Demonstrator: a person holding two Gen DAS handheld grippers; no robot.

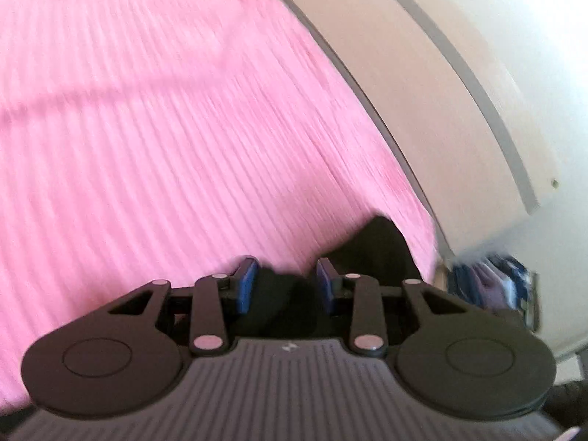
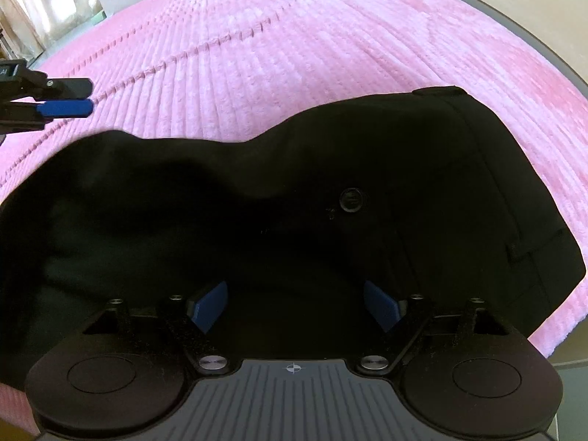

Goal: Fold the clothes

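Observation:
A black garment [image 2: 294, 198] with a round button [image 2: 351, 200] lies bunched on the pink ribbed bedspread [image 2: 294, 44]. My right gripper [image 2: 294, 307] is open just above it, blue pads [image 2: 209, 308] spread wide over the cloth. In the left wrist view, my left gripper [image 1: 284, 281] is open, blue pads [image 1: 246, 283] apart, with a corner of the black garment [image 1: 371, 250] between and beyond them. The left gripper also shows in the right wrist view [image 2: 66, 103], at the far left over the bedspread.
The pink bedspread [image 1: 165, 128] covers the whole bed. A pale wall and headboard edge [image 1: 441, 92] run along the right side. Blurred blue and purple items [image 1: 492, 283] sit beyond the bed's corner. Curtains [image 2: 47, 3] hang at the far left.

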